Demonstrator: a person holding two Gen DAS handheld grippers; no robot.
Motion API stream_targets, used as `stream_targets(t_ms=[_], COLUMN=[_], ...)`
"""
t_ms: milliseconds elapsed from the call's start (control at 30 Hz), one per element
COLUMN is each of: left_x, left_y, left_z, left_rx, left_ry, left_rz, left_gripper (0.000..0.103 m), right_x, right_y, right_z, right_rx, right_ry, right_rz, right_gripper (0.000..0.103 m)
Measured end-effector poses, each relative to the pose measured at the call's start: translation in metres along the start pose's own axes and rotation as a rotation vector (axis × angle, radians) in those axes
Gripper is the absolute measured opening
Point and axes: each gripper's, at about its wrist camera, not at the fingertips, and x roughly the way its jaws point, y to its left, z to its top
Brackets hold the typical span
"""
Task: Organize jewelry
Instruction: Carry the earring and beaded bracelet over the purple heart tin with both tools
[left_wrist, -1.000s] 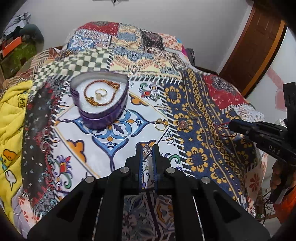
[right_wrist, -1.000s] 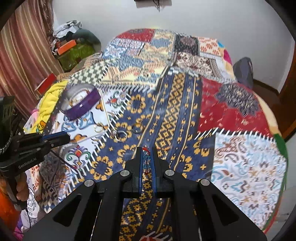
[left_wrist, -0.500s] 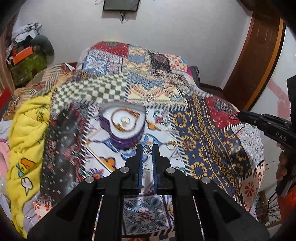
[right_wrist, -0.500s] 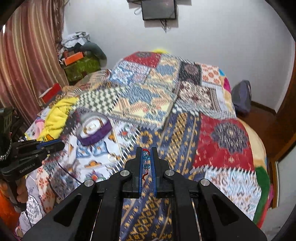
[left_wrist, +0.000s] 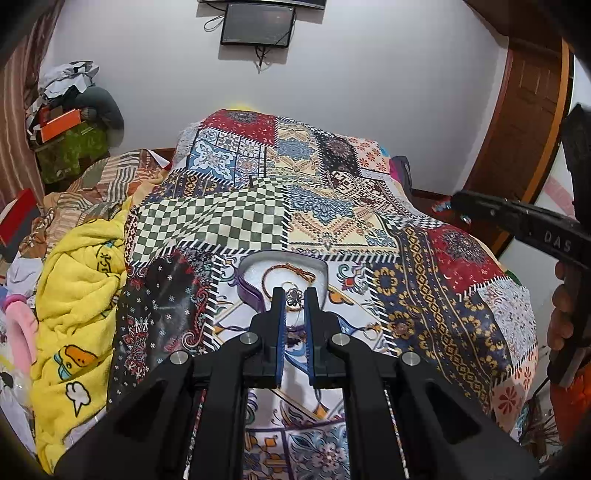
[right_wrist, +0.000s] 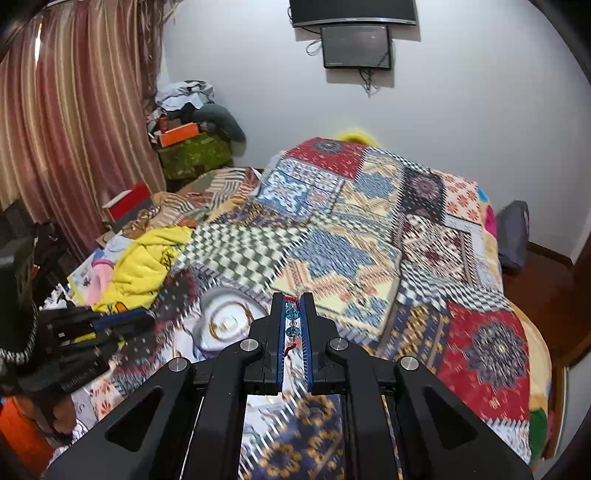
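right now both tools are loaded and off the bed. the left tool (left_wrist: 295, 295) is clenched on a small silver ring (left_wrist: 294, 294) pinched at the very tips of its fingers, and the right tool (right_wrist: 293, 306) is clenched on a beaded bracelet (right_wrist: 292, 321), blue beads stacked along the gap with a red cord end dangling below.

the relation that matters: the heart-shaped box (left_wrist: 282, 275), purple-walled with a pale lining, lies on the patchwork bedspread (left_wrist: 236, 221) dead ahead of the left tool at 12 o'clock, its open top just past and beneath the fingertips. a braided bracelet (left_wrist: 286, 269) already lies curled inside. the ring seems to hang over the box's near half, though depth is hard to judge here.

from the right wrist view the same box (right_wrist: 225, 321) sits at about 10 o'clock, blurred, with the left tool between at 9 o'clock. so the left hand looks nearer, and i judge it should release first; the right would need to swing leftward.

two loose pieces (left_wrist: 369, 334) rest on the bedspread at roughly 2 o'clock of the left tool.
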Motion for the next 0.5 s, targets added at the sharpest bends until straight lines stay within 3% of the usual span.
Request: stream_targets(t_ms=[500], left_x=[0.03], left_y=[0.024], left_z=[0.019], left_rx=[0.003], left_ry=[-0.005], left_rz=[0.019], left_gripper=[0.008], right_x=[0.042], right_y=[0.034], right_z=[0.022], right_rx=[-0.023], right_ry=[0.006], right_rz=[0.111], right_gripper=[0.007])
